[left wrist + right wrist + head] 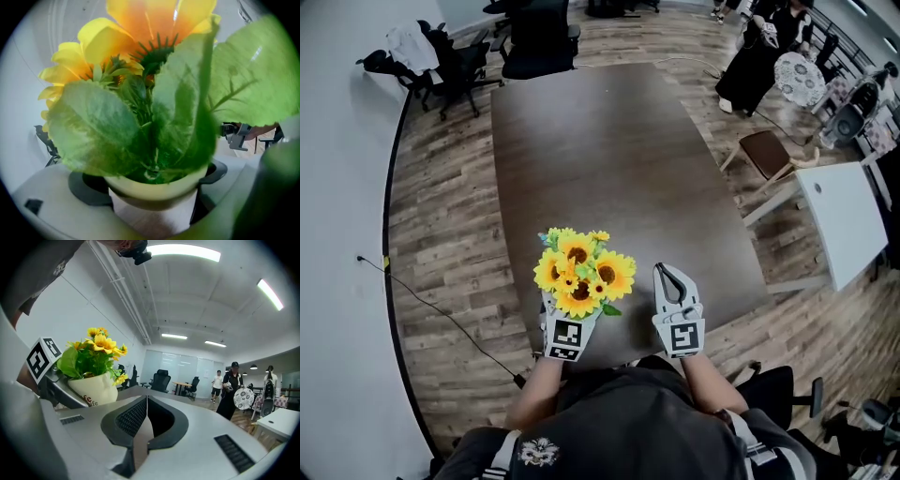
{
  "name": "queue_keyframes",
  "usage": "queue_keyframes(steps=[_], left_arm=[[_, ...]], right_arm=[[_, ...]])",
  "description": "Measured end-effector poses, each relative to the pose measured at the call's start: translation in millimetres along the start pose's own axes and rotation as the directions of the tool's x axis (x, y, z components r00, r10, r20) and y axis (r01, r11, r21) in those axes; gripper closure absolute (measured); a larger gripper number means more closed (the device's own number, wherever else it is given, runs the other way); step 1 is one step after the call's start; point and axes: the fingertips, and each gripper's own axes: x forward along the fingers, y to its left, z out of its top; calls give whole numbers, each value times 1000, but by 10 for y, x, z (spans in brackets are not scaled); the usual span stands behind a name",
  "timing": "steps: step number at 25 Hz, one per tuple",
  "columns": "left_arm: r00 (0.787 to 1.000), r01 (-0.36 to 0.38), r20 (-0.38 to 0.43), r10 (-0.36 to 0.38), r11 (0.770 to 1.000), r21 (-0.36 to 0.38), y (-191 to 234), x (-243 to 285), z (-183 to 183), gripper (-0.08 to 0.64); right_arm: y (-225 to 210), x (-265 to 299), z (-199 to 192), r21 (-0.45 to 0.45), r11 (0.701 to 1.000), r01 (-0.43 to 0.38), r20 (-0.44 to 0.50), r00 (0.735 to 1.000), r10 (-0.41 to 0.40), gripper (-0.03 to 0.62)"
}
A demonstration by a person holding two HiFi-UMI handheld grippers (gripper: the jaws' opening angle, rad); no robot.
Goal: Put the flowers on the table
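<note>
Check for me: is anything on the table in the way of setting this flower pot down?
Nothing visible. The left tongs grip the flower pot above the near end of the table, whose dark top ahead shows no objects. The right tongs, shut, sit beside the pot, apart from it.

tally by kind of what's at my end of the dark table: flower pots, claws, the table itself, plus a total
pot of sunflowers: 1
claws: 2 (left claw shut on the pot, right claw shut and empty)
dark table: 1
total: 4
</note>
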Motion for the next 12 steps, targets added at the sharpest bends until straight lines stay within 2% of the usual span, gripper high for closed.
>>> queue_keyframes(steps=[4, 12], left_arm=[[998, -38, -43, 37, 999, -21, -38, 63, -199, 18], [992, -95, -81, 94, 995, -9, -212, 259, -246, 18]], right_arm=[[-13, 67, -82, 3, 999, -36, 2, 999, 36, 566], [-76, 227, -242, 36, 992, -122, 29, 992, 121, 566]])
